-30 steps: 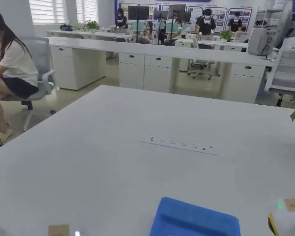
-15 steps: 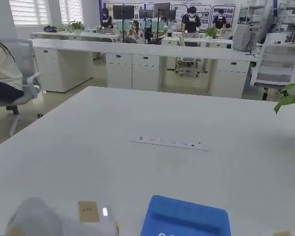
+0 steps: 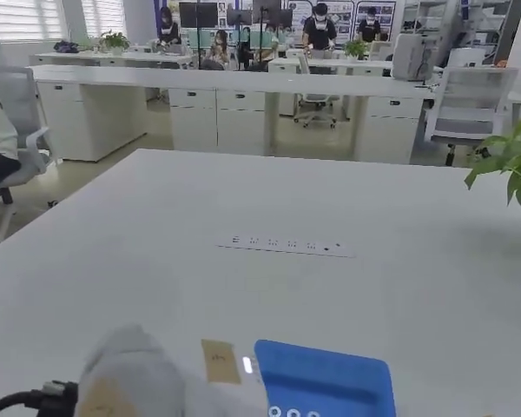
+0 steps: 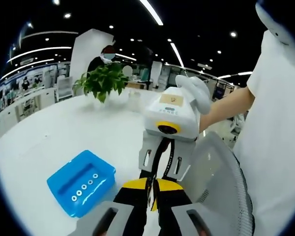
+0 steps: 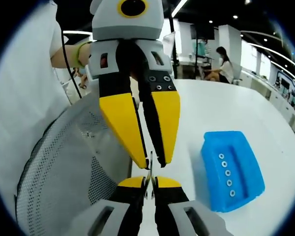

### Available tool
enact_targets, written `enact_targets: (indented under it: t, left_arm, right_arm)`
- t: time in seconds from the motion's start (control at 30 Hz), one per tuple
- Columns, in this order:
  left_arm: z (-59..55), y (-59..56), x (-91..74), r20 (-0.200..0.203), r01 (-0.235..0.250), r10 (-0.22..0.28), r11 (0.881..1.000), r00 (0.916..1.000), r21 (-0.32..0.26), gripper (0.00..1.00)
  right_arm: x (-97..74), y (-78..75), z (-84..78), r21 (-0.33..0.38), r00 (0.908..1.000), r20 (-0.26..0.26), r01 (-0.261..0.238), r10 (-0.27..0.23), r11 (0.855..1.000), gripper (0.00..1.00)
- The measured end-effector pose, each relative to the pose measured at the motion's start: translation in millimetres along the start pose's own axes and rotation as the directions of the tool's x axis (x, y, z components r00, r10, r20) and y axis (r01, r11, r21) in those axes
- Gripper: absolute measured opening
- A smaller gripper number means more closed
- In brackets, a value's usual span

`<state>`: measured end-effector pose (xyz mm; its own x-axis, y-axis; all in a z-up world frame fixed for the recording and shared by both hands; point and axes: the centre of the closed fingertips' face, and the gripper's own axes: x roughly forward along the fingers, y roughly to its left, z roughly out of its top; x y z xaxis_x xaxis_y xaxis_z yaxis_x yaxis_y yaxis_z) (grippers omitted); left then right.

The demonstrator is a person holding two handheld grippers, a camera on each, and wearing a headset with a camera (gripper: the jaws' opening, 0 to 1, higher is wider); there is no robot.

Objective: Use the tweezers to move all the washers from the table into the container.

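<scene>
Tweezers (image 5: pixel 151 171) nipped by left claw (image 5: pixel 154 162), right claw (image 5: pixel 150 182); long axis along jaws.

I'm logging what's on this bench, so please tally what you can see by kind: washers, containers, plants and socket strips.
Washers: 5, all in the container
Blue container: 1
Plant: 1
Socket strip: 1
Total: 8

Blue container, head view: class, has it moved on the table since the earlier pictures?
No. The blue container keeps its place relative to the socket strip; only the camera shifted.
</scene>
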<state>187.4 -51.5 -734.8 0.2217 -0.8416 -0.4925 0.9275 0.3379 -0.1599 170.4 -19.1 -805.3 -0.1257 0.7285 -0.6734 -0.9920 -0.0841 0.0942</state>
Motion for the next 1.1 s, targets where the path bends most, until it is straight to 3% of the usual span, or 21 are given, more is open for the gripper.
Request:
enact_targets:
  t: [0.1,0.2,0.37,0.43,0.73,0.83,0.87,0.97,1.1]
  left_arm:
    - [-3.4,-2.0,2.1,-0.033,0.016,-0.014,0.997,0.9994,0.076,0.00]
    - [-9.6,-2.4,3.6,-0.074,0.023,-0.016,0.995,0.9971,0.100,0.00]
    - [-16.4,-0.3,3.1,-0.107,0.035,-0.021,0.990,0.9940,0.137,0.00]
    - [-24.6,2.4,3.5,-0.141,0.041,-0.020,0.989,0.9897,0.145,0.00]
    - [-58.4,13.6,6.5,-0.262,0.060,-0.011,0.982,0.9651,0.180,0.00]
    - [-74.0,19.5,7.6,-0.319,0.061,0.006,0.978,0.9478,0.200,0.00]
    - [-76.0,20.6,8.1,-0.322,0.060,0.008,0.978,0.9466,0.201,0.00]
    - [-88.3,24.0,6.5,-0.364,0.073,0.006,0.976,0.9315,0.203,0.00]
    - [-95.0,28.3,5.7,-0.378,0.077,-0.003,0.981,0.9258,0.180,0.00]
  right_arm:
    - [-0.4,-1.1,-2.5,-0.018,0.9998,-0.019,0.005,-0.005,1.000,0.04]
    - [0.1,-3.1,-10.0,-0.050,0.9982,-0.058,0.013,-0.016,0.999,0.04]
    - [0.9,-5.9,-14.6,-0.048,0.9977,-0.063,0.024,-0.027,0.999,0.04]
    - [3.4,-9.2,-19.1,-0.057,0.9959,-0.081,0.037,-0.042,0.998,0.05]
    - [22.6,-16.5,-34.7,-0.065,0.9888,-0.125,0.074,-0.081,0.995,0.06]
    - [29.7,-20.1,-40.5,-0.101,0.9803,-0.161,0.100,-0.115,0.990,0.06]
    - [31.7,-19.7,-41.2,-0.103,0.9803,-0.161,0.098,-0.114,0.990,0.06]
    - [35.6,-20.4,-44.3,-0.090,0.9817,-0.155,0.097,-0.110,0.991,0.06]
    - [34.7,-19.6,-43.8,-0.020,0.9881,-0.115,0.100,-0.102,0.995,0.13]
